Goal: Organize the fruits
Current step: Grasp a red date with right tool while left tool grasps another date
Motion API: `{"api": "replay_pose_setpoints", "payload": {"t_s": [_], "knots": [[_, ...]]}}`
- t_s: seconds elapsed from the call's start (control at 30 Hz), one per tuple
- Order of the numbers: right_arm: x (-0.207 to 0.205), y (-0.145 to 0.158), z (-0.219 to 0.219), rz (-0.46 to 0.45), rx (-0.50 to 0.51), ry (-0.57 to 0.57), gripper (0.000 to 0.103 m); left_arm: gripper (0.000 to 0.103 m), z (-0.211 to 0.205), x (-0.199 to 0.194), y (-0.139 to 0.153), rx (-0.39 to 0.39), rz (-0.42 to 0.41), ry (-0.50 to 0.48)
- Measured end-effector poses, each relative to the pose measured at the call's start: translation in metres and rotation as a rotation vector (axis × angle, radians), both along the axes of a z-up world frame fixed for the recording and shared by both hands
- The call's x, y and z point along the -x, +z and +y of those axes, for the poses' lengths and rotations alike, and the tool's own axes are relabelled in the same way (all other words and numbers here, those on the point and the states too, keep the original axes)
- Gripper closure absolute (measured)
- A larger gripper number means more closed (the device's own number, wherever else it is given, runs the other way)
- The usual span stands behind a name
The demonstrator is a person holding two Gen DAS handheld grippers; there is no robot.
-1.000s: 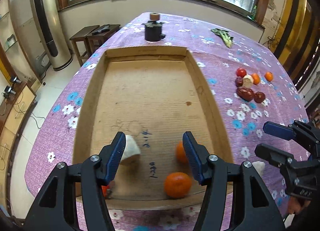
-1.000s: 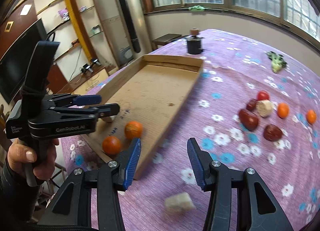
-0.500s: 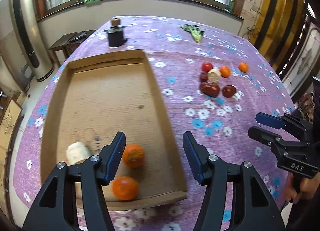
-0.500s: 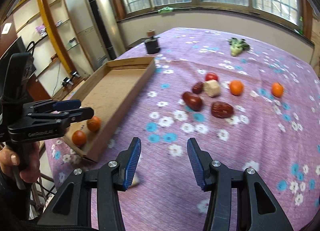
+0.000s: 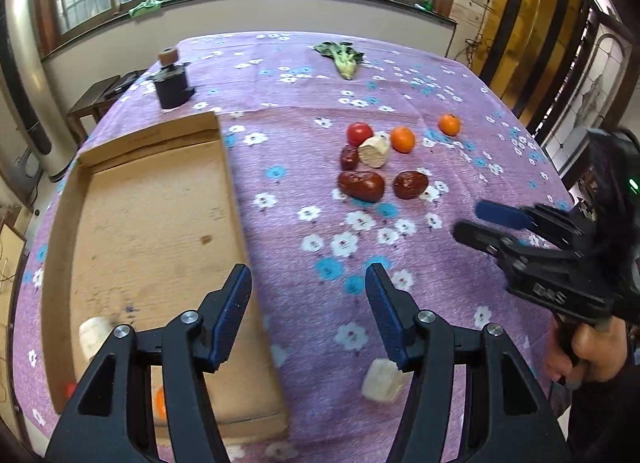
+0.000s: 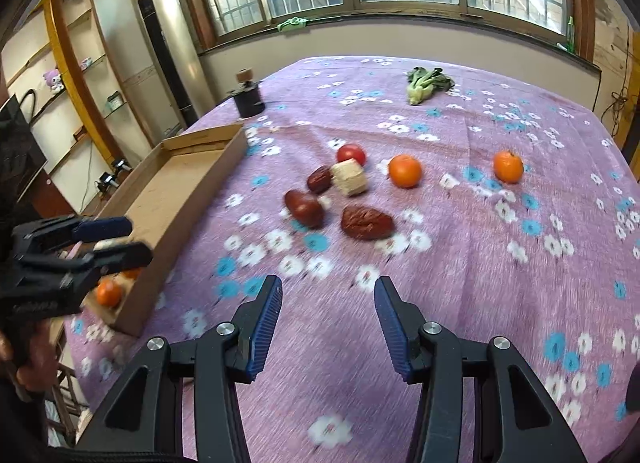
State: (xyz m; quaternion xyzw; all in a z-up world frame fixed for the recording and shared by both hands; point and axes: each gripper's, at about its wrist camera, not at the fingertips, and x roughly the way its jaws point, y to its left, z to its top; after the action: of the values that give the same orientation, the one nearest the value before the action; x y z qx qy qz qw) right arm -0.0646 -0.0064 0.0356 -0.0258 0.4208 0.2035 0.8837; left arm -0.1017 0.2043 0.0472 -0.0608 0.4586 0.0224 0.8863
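Right wrist view: our right gripper (image 6: 328, 323) gapes empty; we should straddle the date (image 6: 367, 222) at twelve o'clock squarely. Left gripper (image 5: 308, 313) likewise spread, empty.

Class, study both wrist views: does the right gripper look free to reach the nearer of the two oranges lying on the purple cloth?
Probably yes. The right gripper is open and holds nothing, and only bare cloth lies between it and that orange. The red dates sit off to the side, not across the path.
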Motion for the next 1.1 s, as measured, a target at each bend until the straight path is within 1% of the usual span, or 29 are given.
{"api": "replay_pose_setpoints", "payload": {"t_s": [0.2, 0.33, 0.37, 0.4, 0.43, 0.53, 0.63, 0.8, 0.83, 0.87, 0.9, 0.93, 0.97, 1.1], "knots": [[-0.047, -0.011, 0.006, 0.023, 0.025, -0.020, 0.053, 0.045, -0.011, -0.031, -0.010, 0.029, 0.031, -0.026], [-0.073, -0.027, 0.014, 0.051, 0.073, -0.034, 0.053, 0.045, -0.017, -0.049, -0.016, 0.035, 0.050, -0.037], [-0.079, -0.032, 0.015, 0.063, 0.078, -0.037, 0.051, 0.045, -0.019, -0.056, -0.019, 0.035, 0.058, -0.039], [-0.084, -0.036, 0.015, 0.074, 0.059, -0.030, 0.052, 0.045, -0.020, -0.061, -0.022, 0.035, 0.067, -0.040], [-0.086, -0.039, 0.015, 0.085, 0.054, -0.025, 0.055, 0.045, -0.021, -0.067, -0.025, 0.036, 0.074, -0.043], [-0.082, -0.036, 0.012, 0.065, 0.047, -0.011, 0.057, 0.045, -0.026, -0.084, -0.032, 0.041, 0.093, -0.049], [-0.072, -0.028, -0.001, 0.033, 0.051, -0.030, 0.057, 0.045, -0.030, -0.101, -0.039, 0.044, 0.109, -0.051], [-0.061, -0.015, -0.031, 0.026, -0.018, -0.071, 0.057, 0.045, -0.037, -0.127, -0.056, 0.046, 0.148, -0.058], [-0.059, -0.014, -0.035, 0.026, -0.030, -0.076, 0.057, 0.045, -0.039, -0.131, -0.060, 0.036, 0.159, -0.057], [-0.057, -0.013, -0.038, 0.026, -0.037, -0.079, 0.057, 0.045, -0.042, -0.132, -0.060, 0.010, 0.143, -0.057], [-0.056, -0.013, -0.040, 0.027, -0.041, -0.080, 0.057, 0.045, -0.044, -0.134, -0.061, -0.007, 0.146, -0.057], [-0.056, -0.012, -0.040, 0.027, -0.044, -0.081, 0.057, 0.049, -0.045, -0.135, -0.061, -0.019, 0.139, -0.057], [-0.055, -0.012, -0.040, 0.027, -0.047, -0.082, 0.057, 0.056, -0.046, -0.136, -0.061, -0.032, 0.133, -0.056], [-0.049, -0.010, -0.040, 0.021, -0.061, -0.084, 0.057, 0.056, -0.047, -0.132, -0.060, -0.040, 0.121, -0.058]]}}
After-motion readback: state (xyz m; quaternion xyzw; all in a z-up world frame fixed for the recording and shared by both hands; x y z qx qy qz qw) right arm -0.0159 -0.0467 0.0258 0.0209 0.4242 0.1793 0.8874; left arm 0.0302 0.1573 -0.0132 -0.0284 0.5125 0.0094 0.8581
